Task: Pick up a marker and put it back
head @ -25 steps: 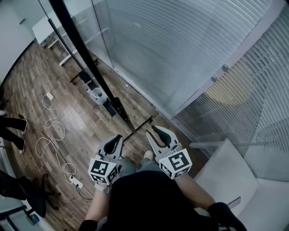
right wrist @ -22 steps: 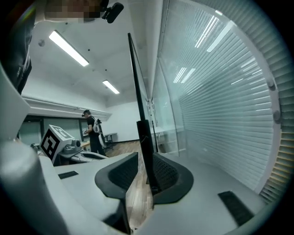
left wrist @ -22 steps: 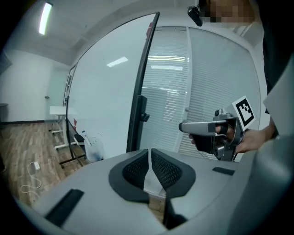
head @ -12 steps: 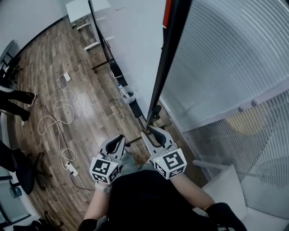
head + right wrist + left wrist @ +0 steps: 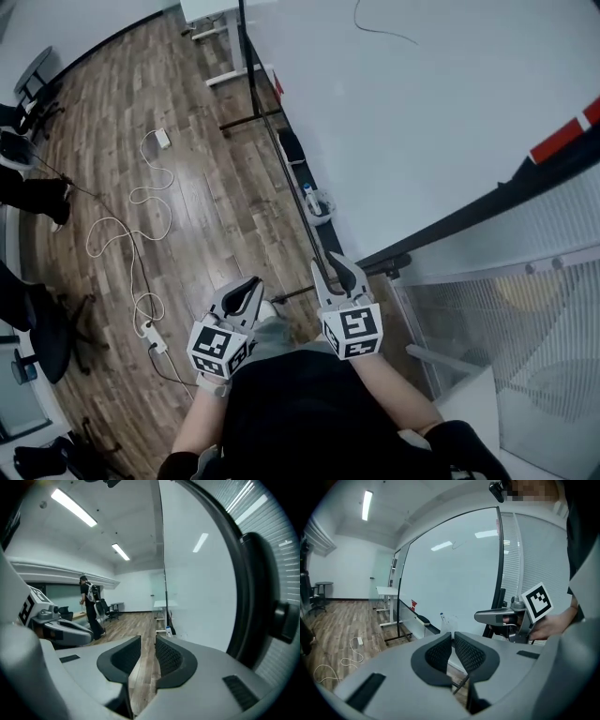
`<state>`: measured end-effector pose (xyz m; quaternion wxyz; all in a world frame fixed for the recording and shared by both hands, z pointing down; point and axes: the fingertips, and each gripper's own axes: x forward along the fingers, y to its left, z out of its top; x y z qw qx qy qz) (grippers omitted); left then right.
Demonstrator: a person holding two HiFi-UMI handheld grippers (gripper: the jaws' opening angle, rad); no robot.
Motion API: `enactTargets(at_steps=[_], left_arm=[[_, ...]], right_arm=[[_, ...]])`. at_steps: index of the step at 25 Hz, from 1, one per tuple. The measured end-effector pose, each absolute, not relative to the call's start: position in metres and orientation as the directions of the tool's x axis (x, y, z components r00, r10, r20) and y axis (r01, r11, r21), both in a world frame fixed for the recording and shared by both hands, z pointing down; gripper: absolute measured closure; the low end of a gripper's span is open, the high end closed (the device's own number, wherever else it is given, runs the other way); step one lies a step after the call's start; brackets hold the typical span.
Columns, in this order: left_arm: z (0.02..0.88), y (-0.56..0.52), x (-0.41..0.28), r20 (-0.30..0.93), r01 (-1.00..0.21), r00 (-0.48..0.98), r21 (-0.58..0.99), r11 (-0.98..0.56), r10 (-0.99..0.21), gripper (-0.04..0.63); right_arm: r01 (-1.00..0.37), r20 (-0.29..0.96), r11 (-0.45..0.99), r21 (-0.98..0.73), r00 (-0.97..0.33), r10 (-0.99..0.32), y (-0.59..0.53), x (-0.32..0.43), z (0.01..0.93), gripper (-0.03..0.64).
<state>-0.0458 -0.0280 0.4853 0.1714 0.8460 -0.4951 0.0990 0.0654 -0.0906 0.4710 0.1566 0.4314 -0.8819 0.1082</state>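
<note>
A whiteboard (image 5: pixel 422 112) fills the upper right of the head view. On its bottom ledge a small clear holder (image 5: pixel 320 202) carries a blue-capped marker (image 5: pixel 442 617); a black eraser (image 5: pixel 292 146) lies farther along. Both grippers are held side by side in front of the person's body, well short of the holder. My left gripper (image 5: pixel 246 289) has its jaws almost touching, with nothing between them (image 5: pixel 453 644). My right gripper (image 5: pixel 336 272) is open and empty, and looks along the board toward the holder (image 5: pixel 168 632).
A white cable (image 5: pixel 141 206) and a power strip (image 5: pixel 151 337) lie on the wooden floor at the left. Office chairs (image 5: pixel 47 337) and a person's legs (image 5: pixel 28 192) stand at the far left. A frosted glass wall (image 5: pixel 525 356) rises at the right. Another person (image 5: pixel 89 606) stands deeper in the room.
The head view has swung from the glass wall to the whiteboard, and the marker holder now lies just ahead of the grippers. Both grippers keep their place and jaw width.
</note>
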Motion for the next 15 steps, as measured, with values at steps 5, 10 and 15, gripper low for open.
enactTargets(at_steps=[5, 10, 15], left_arm=[[0.482, -0.043, -0.092, 0.329, -0.871, 0.491, 0.196, -0.451, -0.806, 0.56], [0.49, -0.061, -0.117, 0.337, -0.855, 0.518, 0.216, -0.471, -0.786, 0.56], [0.501, -0.08, -0.137, 0.351, -0.852, 0.524, 0.23, -0.471, -0.776, 0.56]], right_arm=[[-0.847, 0.42, 0.532, 0.006, -0.481, -0.77, -0.13, 0.039, 0.487, 0.509], [-0.886, 0.444, 0.462, 0.046, -0.396, -0.803, -0.171, 0.027, 0.507, 0.509], [-0.909, 0.463, 0.409, 0.081, -0.329, -0.823, -0.206, 0.024, 0.522, 0.509]])
